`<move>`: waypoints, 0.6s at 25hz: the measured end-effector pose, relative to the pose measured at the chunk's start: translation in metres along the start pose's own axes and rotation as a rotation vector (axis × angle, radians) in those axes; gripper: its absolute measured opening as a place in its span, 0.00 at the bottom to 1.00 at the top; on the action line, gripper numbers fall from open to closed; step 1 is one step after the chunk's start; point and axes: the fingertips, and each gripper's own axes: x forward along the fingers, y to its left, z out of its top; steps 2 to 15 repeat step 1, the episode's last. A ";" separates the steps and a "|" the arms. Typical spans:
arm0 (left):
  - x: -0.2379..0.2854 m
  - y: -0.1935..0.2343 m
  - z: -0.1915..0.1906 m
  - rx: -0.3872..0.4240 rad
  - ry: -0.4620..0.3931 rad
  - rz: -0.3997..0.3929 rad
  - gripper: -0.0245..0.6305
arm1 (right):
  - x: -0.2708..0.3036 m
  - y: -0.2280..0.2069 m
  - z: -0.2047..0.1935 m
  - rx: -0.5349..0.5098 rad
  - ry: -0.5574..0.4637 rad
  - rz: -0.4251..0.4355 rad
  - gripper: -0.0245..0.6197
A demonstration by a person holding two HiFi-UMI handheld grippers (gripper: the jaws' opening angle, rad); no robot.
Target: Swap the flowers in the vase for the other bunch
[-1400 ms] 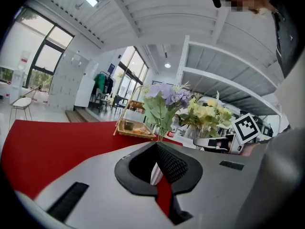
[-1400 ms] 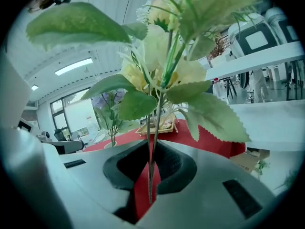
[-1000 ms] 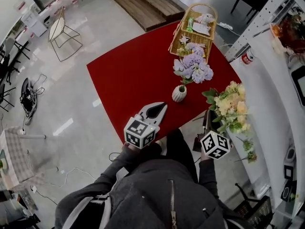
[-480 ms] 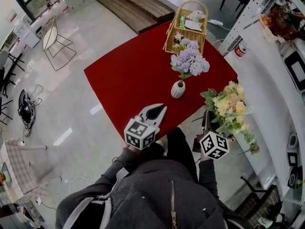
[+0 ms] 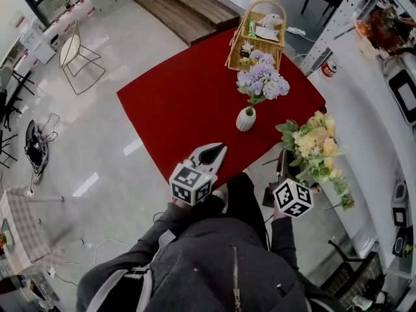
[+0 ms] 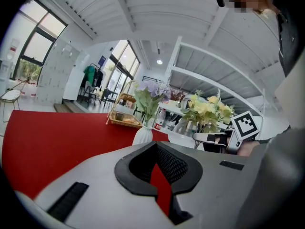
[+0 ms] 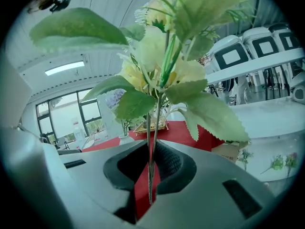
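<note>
A small white ribbed vase [image 5: 246, 118] stands on the red table [image 5: 182, 96] and holds a bunch of purple flowers [image 5: 262, 83]. The same vase [image 6: 142, 136] shows far ahead in the left gripper view. My right gripper [image 5: 282, 168] is shut on the stems of a yellow bunch [image 5: 314, 145], off the table's right edge; in the right gripper view the thin stems [image 7: 151, 161] rise from between the closed jaws. My left gripper [image 5: 212, 154] is shut and empty over the table's near edge, well short of the vase.
A wicker basket [image 5: 257, 36] with small items stands at the table's far corner, just behind the vase. White shelving [image 5: 364, 90] runs along the right. A wire chair [image 5: 75, 51] stands on the floor at the far left.
Both grippers keep their places in the view; the table, vase and basket have shifted slightly as the head camera moved. The yellow bunch stays clamped in the right gripper.
</note>
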 end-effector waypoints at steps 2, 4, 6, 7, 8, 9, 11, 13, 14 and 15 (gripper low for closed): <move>-0.003 0.001 -0.002 -0.001 0.001 0.003 0.05 | -0.001 0.002 -0.001 0.004 -0.001 0.001 0.10; -0.003 0.001 -0.002 -0.001 0.001 0.003 0.05 | -0.001 0.002 -0.001 0.004 -0.001 0.001 0.10; -0.003 0.001 -0.002 -0.001 0.001 0.003 0.05 | -0.001 0.002 -0.001 0.004 -0.001 0.001 0.10; -0.003 0.001 -0.002 -0.001 0.001 0.003 0.05 | -0.001 0.002 -0.001 0.004 -0.001 0.001 0.10; -0.003 0.001 -0.002 -0.001 0.001 0.003 0.05 | -0.001 0.002 -0.001 0.004 -0.001 0.001 0.10; -0.003 0.001 -0.002 -0.001 0.001 0.003 0.05 | -0.001 0.002 -0.001 0.004 -0.001 0.001 0.10; -0.003 0.001 -0.002 -0.001 0.001 0.003 0.05 | -0.001 0.002 -0.001 0.004 -0.001 0.001 0.10; -0.003 0.001 -0.002 -0.001 0.001 0.003 0.05 | -0.001 0.002 -0.001 0.004 -0.001 0.001 0.10; -0.003 0.001 -0.002 -0.001 0.001 0.003 0.05 | -0.001 0.002 -0.001 0.004 -0.001 0.001 0.10; -0.003 0.001 -0.002 -0.001 0.001 0.003 0.05 | -0.001 0.002 -0.001 0.004 -0.001 0.001 0.10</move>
